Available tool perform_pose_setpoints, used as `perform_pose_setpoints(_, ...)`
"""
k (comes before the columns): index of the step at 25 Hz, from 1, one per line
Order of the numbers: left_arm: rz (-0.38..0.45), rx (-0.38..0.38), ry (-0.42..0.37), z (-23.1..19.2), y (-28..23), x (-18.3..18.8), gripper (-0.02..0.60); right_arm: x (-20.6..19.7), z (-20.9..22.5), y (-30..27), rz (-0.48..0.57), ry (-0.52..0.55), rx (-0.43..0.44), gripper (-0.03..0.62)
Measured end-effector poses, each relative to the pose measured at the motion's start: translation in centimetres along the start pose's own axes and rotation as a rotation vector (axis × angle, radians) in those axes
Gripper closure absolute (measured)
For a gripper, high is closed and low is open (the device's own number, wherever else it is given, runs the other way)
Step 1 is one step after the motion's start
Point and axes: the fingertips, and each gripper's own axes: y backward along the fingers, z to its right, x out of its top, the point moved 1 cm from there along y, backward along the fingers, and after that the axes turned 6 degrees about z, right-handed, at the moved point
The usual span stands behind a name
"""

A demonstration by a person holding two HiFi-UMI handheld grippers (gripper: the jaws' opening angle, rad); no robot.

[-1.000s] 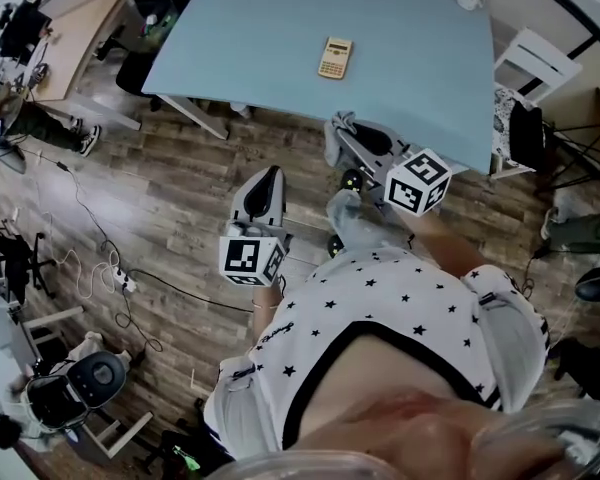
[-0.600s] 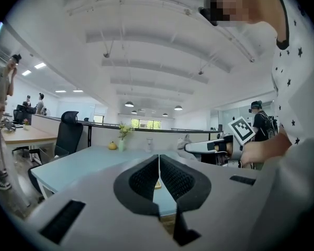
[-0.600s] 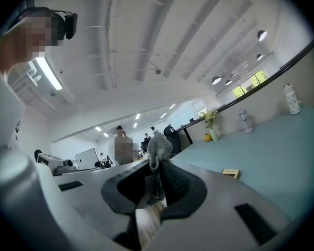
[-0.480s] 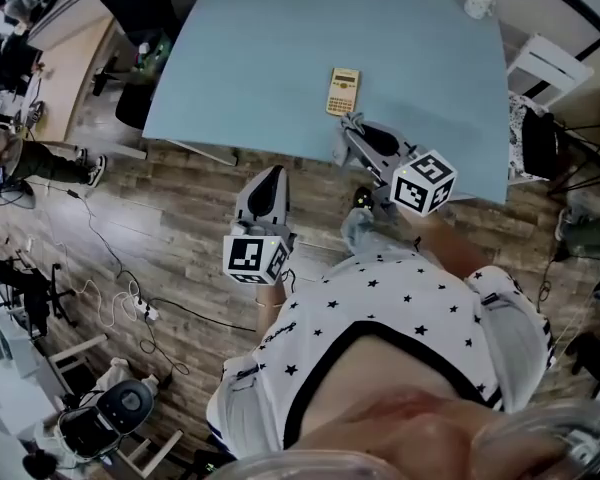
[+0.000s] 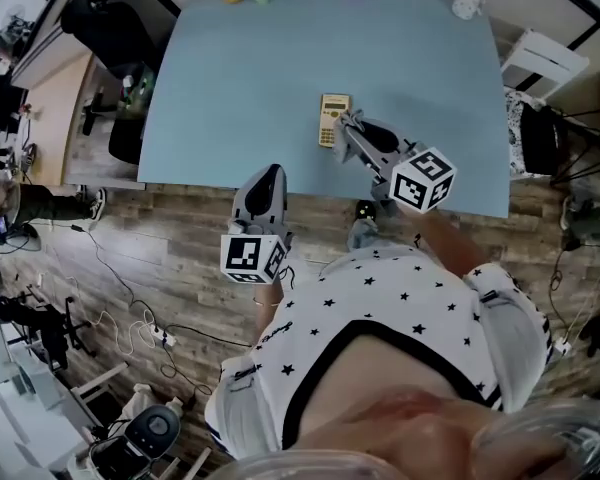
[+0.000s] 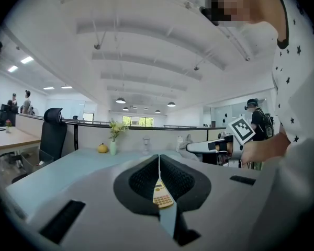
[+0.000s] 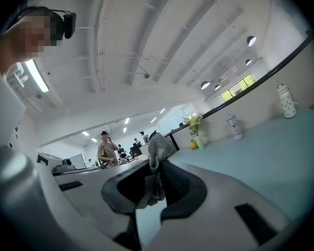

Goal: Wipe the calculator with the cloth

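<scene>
Cloth (image 7: 157, 149) sits pinched in the right tongs (image 5: 346, 126) just beside the calculator (image 5: 332, 114) on the counter (image 5: 420, 78); left tongs (image 5: 268, 176) pressed together.

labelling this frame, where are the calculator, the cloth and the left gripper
calculator (image 5: 332, 111), head view, middle of its face
cloth (image 7: 156, 149), right gripper view, bunch sticking out past the jaws
left gripper (image 5: 270, 172), head view, tip of its closed jaws

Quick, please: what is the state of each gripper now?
Left gripper: closed, holding nothing.
Right gripper: closed on the cloth.
</scene>
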Motion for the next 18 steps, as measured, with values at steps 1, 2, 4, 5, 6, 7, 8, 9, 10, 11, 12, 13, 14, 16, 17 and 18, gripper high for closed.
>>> perform_pose_setpoints(1, 0.002, -0.006, -0.005, -0.3, -0.6, 0.2, 0.551, 0.2, 0.6, -0.3, 0.004, 0.0, -0.009, 0.546)
perform_pose_setpoints(2, 0.005, -0.012, -0.008, -0.7, -1.3, 0.4, 0.551, 0.2, 1.1, -0.6, 0.007, -0.001, -0.018, 0.546)
perform_pose_setpoints(4, 0.007, -0.024, -0.005, -1.7, -2.5, 0.5, 0.551, 0.1, 1.9, -1.5, 0.005, -0.001, -0.033, 0.546)
perform_pose_setpoints(5, 0.006, -0.033, -0.002, -2.0, -3.0, 0.5, 0.551, -0.1, 2.2, -1.9, 0.0, 0.0, -0.038, 0.546)
perform_pose_setpoints(6, 0.007, -0.044, 0.001, -2.2, -3.5, 0.5, 0.551, -0.3, 2.4, -2.3, -0.008, 0.001, -0.043, 0.546)
perform_pose_setpoints(7, 0.01, -0.059, 0.004, -2.2, -4.0, 0.6, 0.551, -0.5, 2.6, -2.5, -0.016, 0.002, -0.05, 0.546)
perform_pose_setpoints(8, 0.011, -0.076, 0.007, -2.2, -4.6, 0.6, 0.551, -0.7, 2.8, -2.6, -0.023, 0.001, -0.06, 0.546)
perform_pose_setpoints(9, 0.011, -0.094, 0.01, -2.3, -5.3, 0.5, 0.551, -0.8, 3.1, -2.7, -0.026, -0.003, -0.073, 0.546)
perform_pose_setpoints(10, 0.01, -0.117, 0.014, -2.3, -6.0, 0.5, 0.551, -0.8, 3.4, -2.7, -0.027, -0.006, -0.089, 0.546)
perform_pose_setpoints(11, 0.008, -0.144, 0.017, -2.2, -6.8, 0.6, 0.551, -0.8, 3.7, -2.6, -0.026, -0.006, -0.11, 0.546)
perform_pose_setpoints(12, 0.005, -0.175, 0.02, -2.1, -7.5, 0.6, 0.551, -0.7, 4.0, -2.5, -0.024, -0.004, -0.135, 0.546)
perform_pose_setpoints(13, 0.0, -0.207, 0.022, -2.1, -8.2, 0.6, 0.551, -0.6, 4.3, -2.3, -0.023, -0.003, -0.161, 0.546)
perform_pose_setpoints(14, -0.005, -0.238, 0.024, -2.1, -8.8, 0.7, 0.551, -0.6, 4.5, -2.3, -0.021, -0.003, -0.187, 0.546)
perform_pose_setpoints(16, -0.014, -0.296, 0.02, -2.6, -9.8, 1.0, 0.551, -0.7, 4.7, -2.6, -0.014, -0.006, -0.234, 0.546)
perform_pose_setpoints(17, -0.017, -0.322, 0.015, -3.0, -10.3, 1.3, 0.551, -0.7, 4.8, -2.9, -0.009, -0.009, -0.256, 0.546)
perform_pose_setpoints(18, -0.018, -0.346, 0.011, -3.4, -10.7, 1.5, 0.551, -0.9, 4.8, -3.1, -0.004, -0.012, -0.278, 0.546)
